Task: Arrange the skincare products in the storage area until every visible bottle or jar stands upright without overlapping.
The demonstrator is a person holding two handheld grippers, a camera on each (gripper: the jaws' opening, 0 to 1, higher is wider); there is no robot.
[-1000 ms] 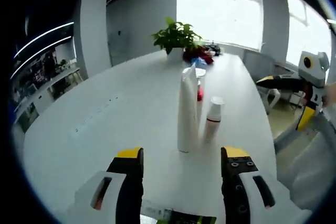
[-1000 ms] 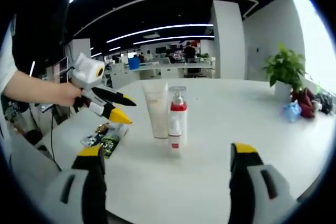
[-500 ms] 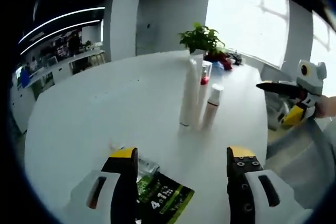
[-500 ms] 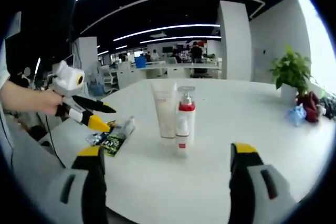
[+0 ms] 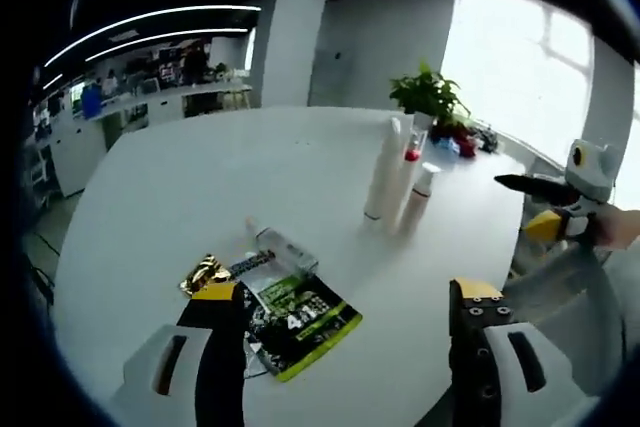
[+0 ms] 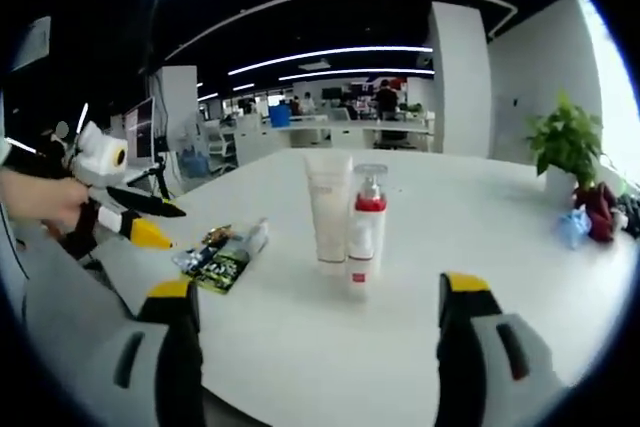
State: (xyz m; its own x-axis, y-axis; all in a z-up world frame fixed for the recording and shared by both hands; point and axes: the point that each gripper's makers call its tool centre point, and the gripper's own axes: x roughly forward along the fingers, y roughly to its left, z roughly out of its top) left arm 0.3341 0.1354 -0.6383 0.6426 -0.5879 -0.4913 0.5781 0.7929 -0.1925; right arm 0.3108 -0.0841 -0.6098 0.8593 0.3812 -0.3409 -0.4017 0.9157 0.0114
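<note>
Bright window glare, dim ceiling, fisheye-warped edges.

Both sets of tongs look the same; chunky white plastic shells with a dark slot on each jaw, black inner faces and bright yellow tips. The left tongs [image 5: 345, 297] have small screws on the black part of one jaw; the right tongs [image 6: 315, 289] show plain white shells with grey slots.

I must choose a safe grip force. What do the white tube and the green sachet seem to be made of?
White tube: probably soft plastic, matte, opaque, with a flattened crimped top. Green sachet: likely thin glossy film or foil, lying flat with printed surface; material uncertain.
</note>
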